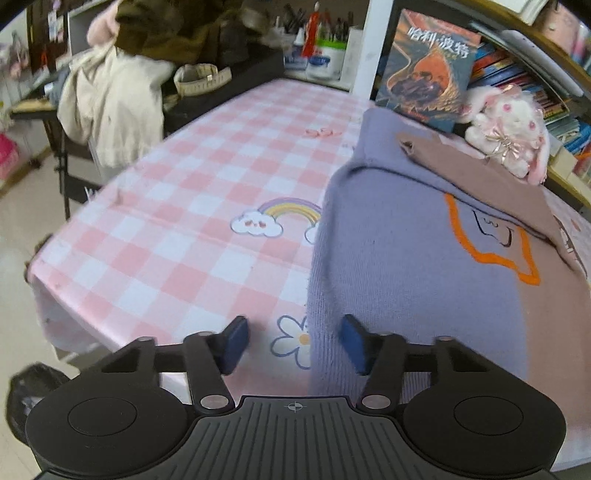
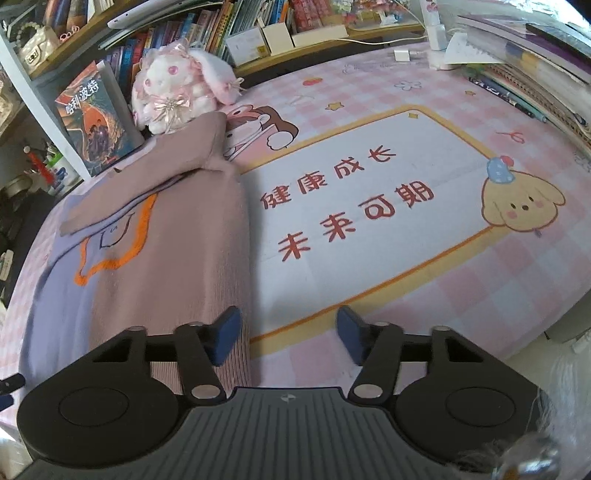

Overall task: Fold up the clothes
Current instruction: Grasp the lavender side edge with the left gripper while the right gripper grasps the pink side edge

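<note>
A lilac and dusty-pink sweater (image 1: 406, 258) with an orange outline on its chest lies on the pink checked tablecloth (image 1: 177, 229). One pink sleeve (image 2: 155, 177) is folded across its front. My left gripper (image 1: 294, 341) is open over the sweater's lower left edge, nothing between its blue pads. My right gripper (image 2: 288, 339) is open too, straddling the sweater's (image 2: 166, 277) lower right edge, its left pad above the pink knit and its right pad above the tablecloth (image 2: 424, 221).
A pink and white plush rabbit (image 2: 177, 92) and a standing book (image 2: 96, 122) sit just behind the sweater. Bookshelves (image 2: 221, 33) line the back. Pens and stacked notebooks (image 2: 524, 85) lie at far right. Clothes hang on a chair (image 1: 110, 103) beyond the table's left edge.
</note>
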### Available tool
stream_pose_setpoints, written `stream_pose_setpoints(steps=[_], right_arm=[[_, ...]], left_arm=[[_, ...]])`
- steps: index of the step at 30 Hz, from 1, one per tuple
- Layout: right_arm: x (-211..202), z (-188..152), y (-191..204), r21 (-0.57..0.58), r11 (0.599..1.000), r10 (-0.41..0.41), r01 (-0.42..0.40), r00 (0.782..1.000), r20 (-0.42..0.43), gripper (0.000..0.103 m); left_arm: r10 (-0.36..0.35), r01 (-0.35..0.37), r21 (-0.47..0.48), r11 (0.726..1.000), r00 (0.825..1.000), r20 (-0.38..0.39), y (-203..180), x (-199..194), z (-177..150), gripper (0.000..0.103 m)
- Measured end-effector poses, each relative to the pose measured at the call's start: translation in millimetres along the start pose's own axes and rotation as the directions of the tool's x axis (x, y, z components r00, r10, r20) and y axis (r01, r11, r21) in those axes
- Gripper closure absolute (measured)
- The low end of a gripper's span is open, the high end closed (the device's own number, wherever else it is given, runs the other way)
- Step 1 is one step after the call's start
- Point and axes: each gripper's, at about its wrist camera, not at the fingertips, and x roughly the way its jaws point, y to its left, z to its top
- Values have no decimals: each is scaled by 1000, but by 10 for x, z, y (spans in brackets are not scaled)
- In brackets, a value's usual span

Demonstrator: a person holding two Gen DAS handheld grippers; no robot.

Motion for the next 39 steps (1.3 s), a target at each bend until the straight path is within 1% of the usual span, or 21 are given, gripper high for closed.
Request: stream_pose_setpoints(steps=[1,2,4,5,6,7,8,12,14,17,19,22,24,25,27,28,31,33,36,37,39], right_arm=[[13,11,6,0,1000,7,-7,1000,-5,62],[26,23,13,0,1000,14,-14,1000,-9,70],[61,35,43,-4,999,36,-36,999,-21,78],[79,38,64,-11,999,48,-49,998,-29,85],[101,40,93,-21,998,61,-62,997,-43,90],[122,42,119,-26,997,74,-75,996,-56,98],[134,46,138,-25,996,86,-88,994,-64,100],[94,74,203,0,984,178,-178,983,-50,102],[77,87,237,12,973,229,-228,973,-40,102],[86,106,284,14,969,246,-246,968,-45,102],[109,105,251,37,976,218,-216,974,-58,99],[141,89,169,81,979,194,-188,978,-77,95],[159,70,117,108,977,193,-183,977,-91,84],[162,58,104,117,975,201,-190,975,-95,82],[164,31,107,120,971,217,-205,971,-99,81],[168,22,122,117,970,224,-212,969,-104,81],[185,1,183,100,966,250,-238,960,-124,81],[200,-12,231,86,963,266,-256,954,-138,81],[206,-22,267,77,962,272,-263,952,-142,92],[190,-22,263,80,961,272,-263,953,-131,98],[135,-15,243,93,960,274,-266,957,-96,98]], left_arm=[[-13,13,6,1000,1000,4,-17,-1,11,56],[-25,25,11,1000,1000,9,-35,-1,22,61],[-51,50,23,998,999,17,-69,-2,45,76],[-63,63,29,998,998,21,-86,-3,56,90],[-76,75,35,997,997,25,-104,-3,67,95],[-89,88,41,995,996,29,-121,-4,79,96],[-101,100,47,994,994,32,-138,-5,90,98],[-151,148,72,986,987,46,-207,-7,135,98],[-149,145,92,985,988,40,-238,1,151,97],[-129,128,75,989,992,14,-190,47,153,95],[-122,122,48,991,992,-1,-114,77,154,93],[-134,135,10,991,990,-32,-16,109,142,80],[-144,144,-2,990,989,-40,-2,118,120,68],[-148,148,-7,989,988,-44,4,122,109,66],[-158,157,-19,987,986,-52,18,131,87,52],[-162,161,-24,987,985,-55,23,135,77,51],[-180,180,-11,984,983,-45,-8,145,59,56],[-207,207,-6,978,977,-52,-30,154,50,80],[-214,214,8,977,976,-48,-43,130,70,97],[-227,227,-3,974,973,-36,-21,106,87,97],[-252,252,-19,968,968,-8,13,52,120,97]])
